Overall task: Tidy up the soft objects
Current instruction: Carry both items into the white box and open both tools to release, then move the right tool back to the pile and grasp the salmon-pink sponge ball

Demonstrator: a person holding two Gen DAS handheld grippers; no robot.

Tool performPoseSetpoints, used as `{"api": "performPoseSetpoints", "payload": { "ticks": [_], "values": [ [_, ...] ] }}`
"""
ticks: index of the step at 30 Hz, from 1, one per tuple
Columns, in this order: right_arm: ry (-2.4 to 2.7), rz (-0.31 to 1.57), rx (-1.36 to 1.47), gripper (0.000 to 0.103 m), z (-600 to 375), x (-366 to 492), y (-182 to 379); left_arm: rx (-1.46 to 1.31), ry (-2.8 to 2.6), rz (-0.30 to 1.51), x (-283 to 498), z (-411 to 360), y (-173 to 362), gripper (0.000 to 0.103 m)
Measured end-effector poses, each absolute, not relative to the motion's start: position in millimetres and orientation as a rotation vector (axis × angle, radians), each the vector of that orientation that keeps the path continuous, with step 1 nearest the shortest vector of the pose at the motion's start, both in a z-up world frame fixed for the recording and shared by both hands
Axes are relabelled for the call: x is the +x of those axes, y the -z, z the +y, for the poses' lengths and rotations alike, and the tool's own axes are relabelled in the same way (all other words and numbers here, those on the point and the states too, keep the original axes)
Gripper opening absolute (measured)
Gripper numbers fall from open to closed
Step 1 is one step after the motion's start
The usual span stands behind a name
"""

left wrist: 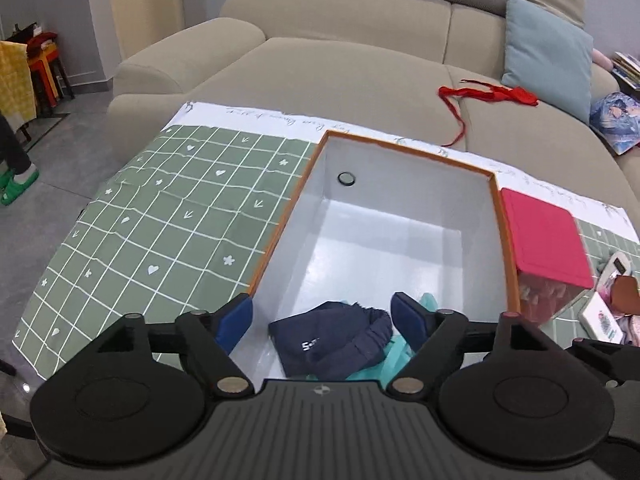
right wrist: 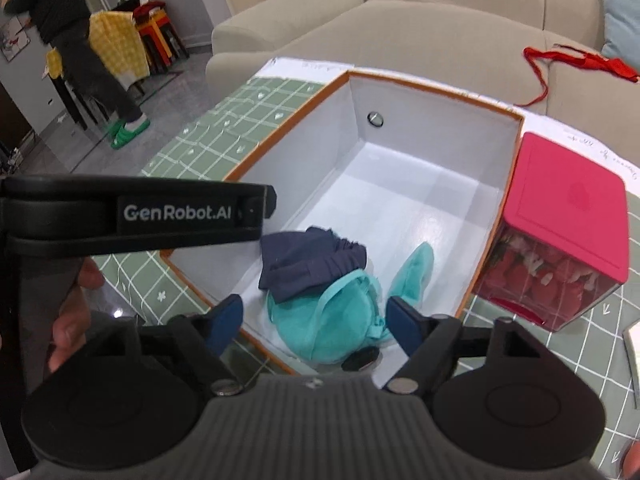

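An open box with an orange rim and white inside [left wrist: 404, 192] [right wrist: 440, 136] stands on a green checked cloth. At its near end lies a navy blue garment [left wrist: 332, 344] [right wrist: 308, 260], partly on top of a teal garment [left wrist: 396, 354] [right wrist: 332, 320]. My left gripper [left wrist: 322, 312] hangs open above the navy piece, its blue pads on either side and apart from it. The right gripper [right wrist: 316, 312] is open over the teal garment, pads clear of the fabric. The left tool's black body [right wrist: 160, 212] crosses the right wrist view.
A red-lidded clear box [left wrist: 548, 240] [right wrist: 560, 216] stands against the box's right side. A red ribbon [left wrist: 492, 94] [right wrist: 560, 60] lies on the beige sofa behind. The green cloth [left wrist: 160, 220] stretches left. A person [right wrist: 80, 40] stands far left. Small items lie at right [left wrist: 600, 316].
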State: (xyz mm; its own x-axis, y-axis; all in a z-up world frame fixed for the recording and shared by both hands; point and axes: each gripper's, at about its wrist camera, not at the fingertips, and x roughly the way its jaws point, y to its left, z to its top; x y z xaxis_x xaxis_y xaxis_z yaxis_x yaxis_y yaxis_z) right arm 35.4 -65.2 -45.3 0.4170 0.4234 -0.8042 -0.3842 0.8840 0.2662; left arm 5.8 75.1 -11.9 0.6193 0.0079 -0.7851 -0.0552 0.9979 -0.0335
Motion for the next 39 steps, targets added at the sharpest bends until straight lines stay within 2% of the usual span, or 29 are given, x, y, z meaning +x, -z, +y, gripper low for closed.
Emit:
{"api": "performPoseSetpoints", "payload": {
  "ticks": [3, 13, 19, 26, 30, 33, 35, 39],
  "values": [
    [-0.497, 1.005, 0.039, 0.085, -69.9, 33.8, 39.3, -0.061, -0.022, 0.900, 4.6, 72.4, 7.5, 0.096],
    [-0.370, 1.021, 0.016, 0.085, -114.6, 24.7, 20.4, 0.012, 0.032, 0.869, -8.9, 41.3, -13.1, 0.096],
    [-0.248, 1.036, 0.040, 0.085, -170.0, 16.7, 13.9, 0.020, 0.129, 0.867, -12.5, 9.3, -23.4, 0.096],
    [-0.016, 1.102, 0.101, 0.085, -268.1, 8.0, 41.9, -0.026, 0.242, 0.909, -12.0, -24.9, -20.0, 0.096],
    [0.121, 1.160, 0.143, 0.072, -321.9, 3.2, 74.4, -0.001, 0.315, 0.940, -22.5, -49.9, -15.9, 0.096],
    [0.164, 1.219, 0.187, 0.068, -351.0, 4.8, 104.0, 0.031, 0.373, 0.939, -33.0, -69.6, -13.6, 0.096],
    [0.190, 1.249, 0.213, 0.061, -365.0, 7.7, 122.8, 0.063, 0.405, 0.943, -38.1, -82.6, -10.1, 0.096],
    [0.268, 1.246, 0.139, 0.060, -379.1, 7.6, 136.0, 0.099, 0.437, 0.967, -42.4, -98.7, -1.3, 0.096]
  ]
}}
